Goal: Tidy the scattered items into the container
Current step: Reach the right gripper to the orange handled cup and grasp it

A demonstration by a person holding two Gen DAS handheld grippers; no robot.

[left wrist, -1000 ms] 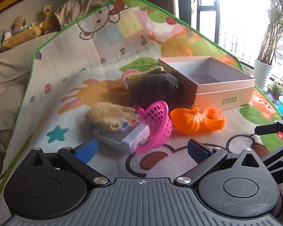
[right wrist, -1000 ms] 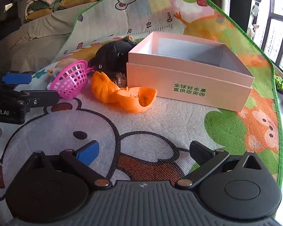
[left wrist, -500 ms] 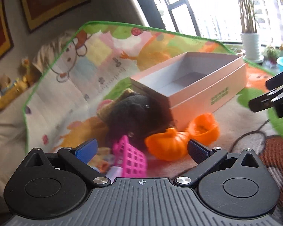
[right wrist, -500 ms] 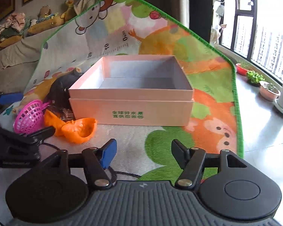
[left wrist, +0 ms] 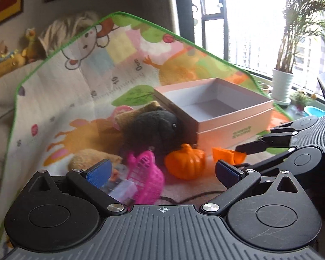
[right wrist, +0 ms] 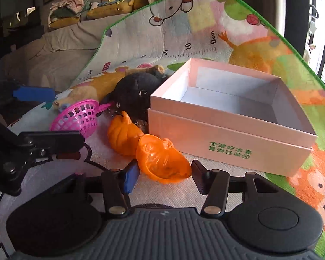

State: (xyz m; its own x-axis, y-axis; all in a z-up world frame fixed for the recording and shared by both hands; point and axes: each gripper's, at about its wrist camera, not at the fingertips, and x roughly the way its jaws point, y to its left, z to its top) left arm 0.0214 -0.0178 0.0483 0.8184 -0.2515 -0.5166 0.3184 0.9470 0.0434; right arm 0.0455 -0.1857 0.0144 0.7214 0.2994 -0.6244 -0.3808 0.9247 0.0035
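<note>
An open pink box (right wrist: 231, 127) stands empty on the play mat; it also shows in the left wrist view (left wrist: 216, 112). Beside it lie two orange pumpkin halves: one dome-up (left wrist: 185, 161), one hollow side up (right wrist: 162, 161). A pink basket (left wrist: 146, 179) lies tipped over a pale rectangular item (left wrist: 121, 189). A black plush (left wrist: 153, 127) and a tan plush (left wrist: 91, 160) lie behind. My right gripper (right wrist: 164, 175) is open, its fingers on either side of the hollow pumpkin half. My left gripper (left wrist: 162, 171) is open above the basket and the dome-up pumpkin half.
The colourful play mat (left wrist: 80, 91) drapes up over a sofa at the back. Stuffed toys (right wrist: 110, 4) sit along the sofa top. A potted plant (left wrist: 281, 84) and a blue bowl (left wrist: 314, 111) stand by the window at right.
My right gripper has swung left and down from in front of the box to straddle the hollow pumpkin half. My left gripper has shifted slightly and stays open over the basket.
</note>
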